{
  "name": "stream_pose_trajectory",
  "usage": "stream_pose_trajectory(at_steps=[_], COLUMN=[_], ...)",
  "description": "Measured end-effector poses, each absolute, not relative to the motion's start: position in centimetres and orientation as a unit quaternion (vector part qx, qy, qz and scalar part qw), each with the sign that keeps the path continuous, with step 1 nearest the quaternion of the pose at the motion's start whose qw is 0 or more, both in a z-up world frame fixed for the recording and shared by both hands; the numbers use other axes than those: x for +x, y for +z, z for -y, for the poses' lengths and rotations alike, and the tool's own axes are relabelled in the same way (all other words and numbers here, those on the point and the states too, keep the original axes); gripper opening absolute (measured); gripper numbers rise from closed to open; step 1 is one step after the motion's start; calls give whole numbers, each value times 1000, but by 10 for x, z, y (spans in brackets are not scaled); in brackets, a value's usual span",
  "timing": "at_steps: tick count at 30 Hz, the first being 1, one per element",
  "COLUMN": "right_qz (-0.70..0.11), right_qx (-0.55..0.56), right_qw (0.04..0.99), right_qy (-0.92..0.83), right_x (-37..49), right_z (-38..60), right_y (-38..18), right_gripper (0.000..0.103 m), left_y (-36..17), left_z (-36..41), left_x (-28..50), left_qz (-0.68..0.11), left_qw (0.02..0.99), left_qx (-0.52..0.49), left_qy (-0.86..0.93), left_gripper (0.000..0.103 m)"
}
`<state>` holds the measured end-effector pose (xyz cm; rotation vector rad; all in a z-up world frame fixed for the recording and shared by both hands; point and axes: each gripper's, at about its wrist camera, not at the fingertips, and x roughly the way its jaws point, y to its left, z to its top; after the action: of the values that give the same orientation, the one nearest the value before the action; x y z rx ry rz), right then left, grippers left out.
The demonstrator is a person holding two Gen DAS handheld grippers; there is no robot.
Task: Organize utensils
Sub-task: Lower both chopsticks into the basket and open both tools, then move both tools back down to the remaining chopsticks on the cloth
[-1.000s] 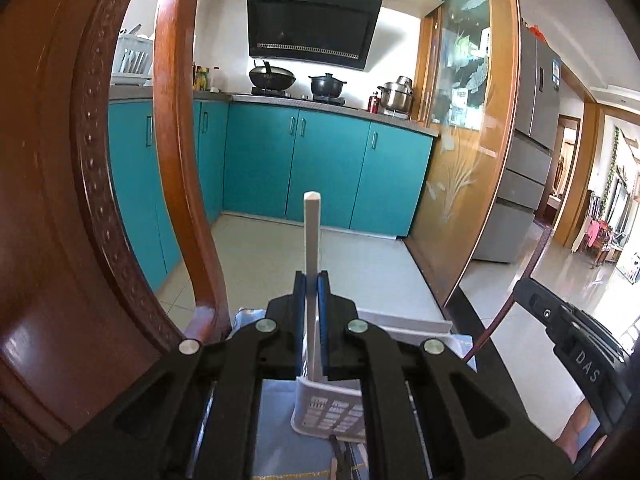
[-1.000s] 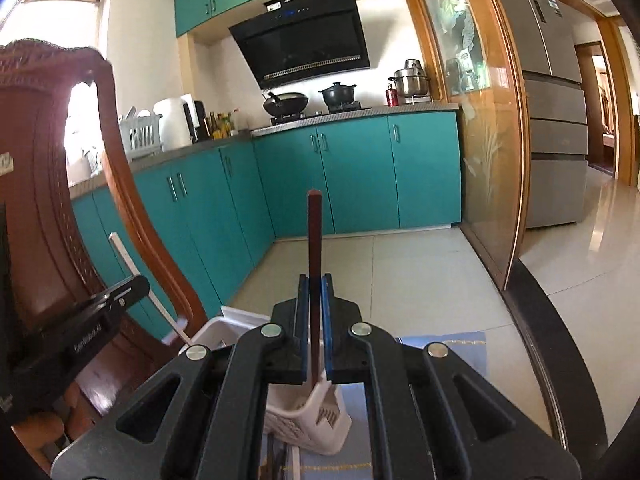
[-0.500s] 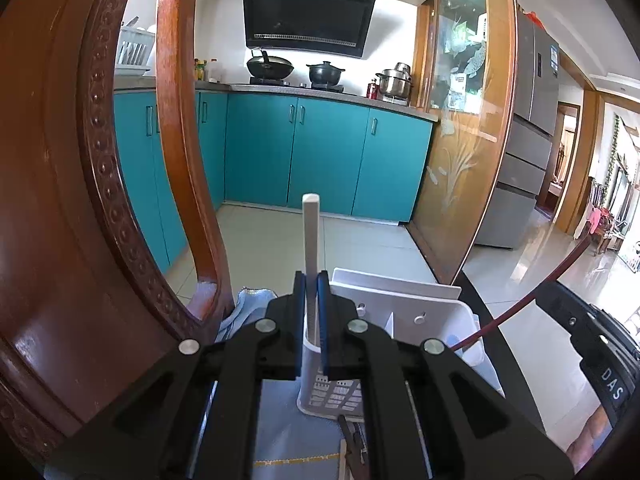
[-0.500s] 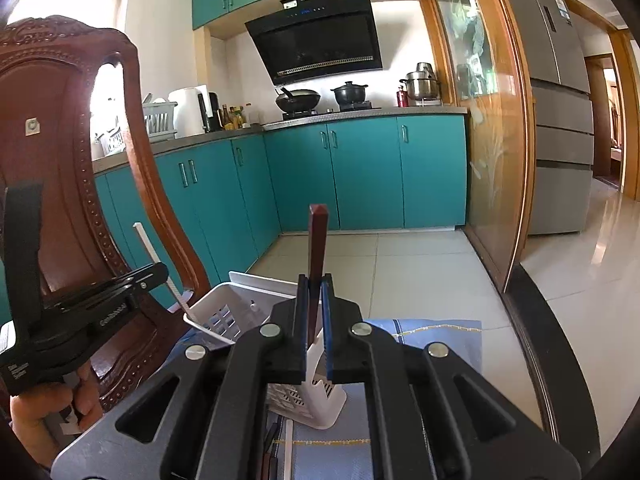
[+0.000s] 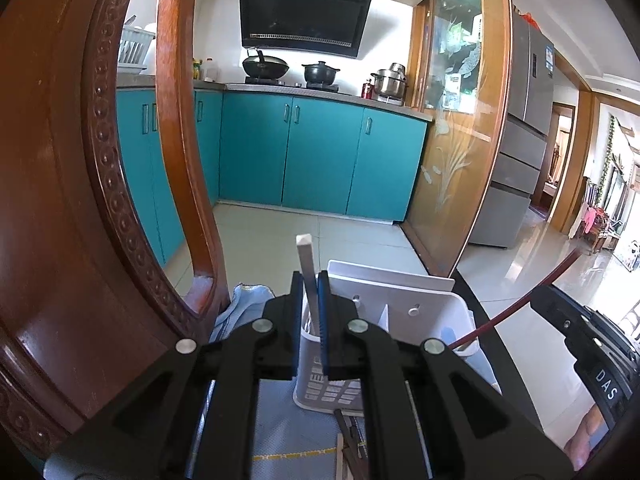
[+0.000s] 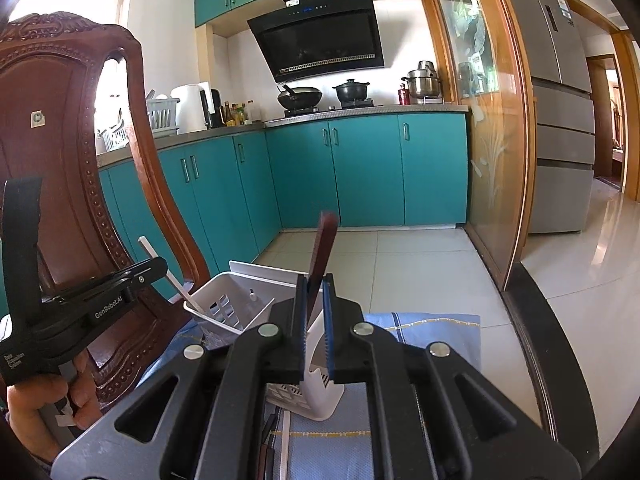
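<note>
Teal kitchen; right hand-held gripper point(image 6: 316, 316) opening around dark chopstick point(image 6: 323, 248) over white caddy point(image 6: 256, 304).

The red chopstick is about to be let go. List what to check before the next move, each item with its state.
1. Red chopstick free of the right gripper: cannot tell. The jaws are opening, and the stick leans between them.
2. Red chopstick's lower end inside the basket: ok. In the left wrist view it enters the right-hand compartment.
3. Left gripper shut on the white chopstick: ok.
4. White chopstick's lower end inside the basket: ok. It reaches past the rim in the right wrist view.
5. All utensils off the cloth: not ok. Some lie in front of the basket.
</note>
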<state>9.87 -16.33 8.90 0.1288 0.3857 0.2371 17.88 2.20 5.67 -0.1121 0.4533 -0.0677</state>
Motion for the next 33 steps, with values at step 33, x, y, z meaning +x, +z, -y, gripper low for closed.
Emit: stream_pose_trajectory(at_steps=[33], right_qz=[-491], right_qx=[-36], right_qw=[856], right_qy=[161], right_x=[105], right_z=[100], right_y=[-64], right_gripper=[7], left_y=[-17], left_z=[-41], left_x=[123], left_qz=[-356], left_qw=[933], left_qx=[-31], left_qy=[-36], left_gripper=[28])
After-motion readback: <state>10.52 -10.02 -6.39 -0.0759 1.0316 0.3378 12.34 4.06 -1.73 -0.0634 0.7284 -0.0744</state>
